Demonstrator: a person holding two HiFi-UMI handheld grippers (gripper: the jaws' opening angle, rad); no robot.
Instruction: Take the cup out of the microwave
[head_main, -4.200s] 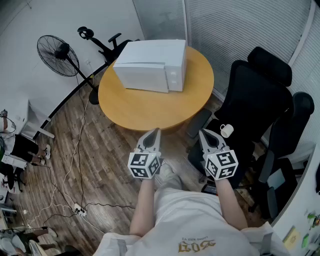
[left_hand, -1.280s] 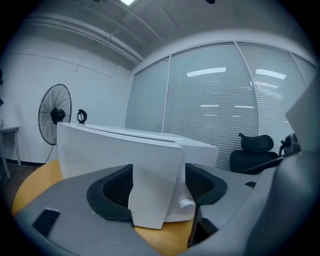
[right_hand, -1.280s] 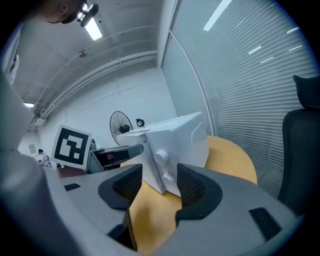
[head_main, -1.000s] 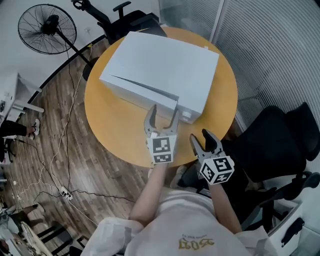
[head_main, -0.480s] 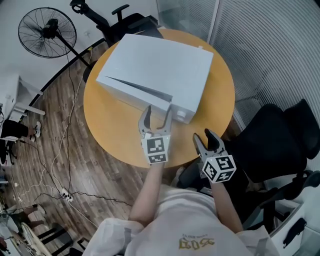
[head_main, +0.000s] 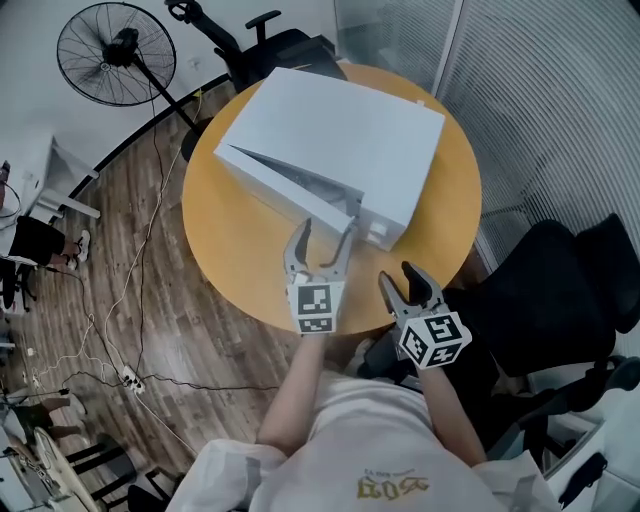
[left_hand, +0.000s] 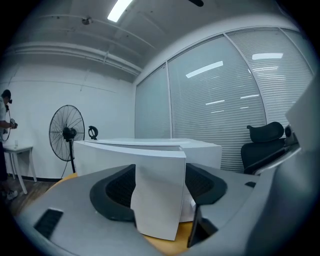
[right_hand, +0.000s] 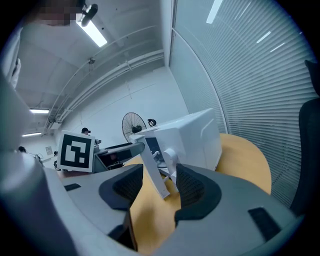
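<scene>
The microwave (head_main: 340, 130) is sitting on the round tabletop (head_main: 240, 260) with its door (head_main: 290, 185) standing slightly ajar. The left gripper (head_main: 327, 228) is reaching in with its jaws spread wide and the door's free edge lying between them. I cannot tell whether they are touching it. The right gripper (head_main: 398, 276) is hovering just beside it at the tabletop's rim, jaws apart and holding nothing. Through the gap, the white cup (right_hand: 169, 156) is showing inside the microwave.

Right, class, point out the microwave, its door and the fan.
microwave (head_main: 350, 120), head view, on its flat top.
door (left_hand: 160, 195), left gripper view, on its near end.
fan (head_main: 97, 65), head view, on its round guard.
</scene>
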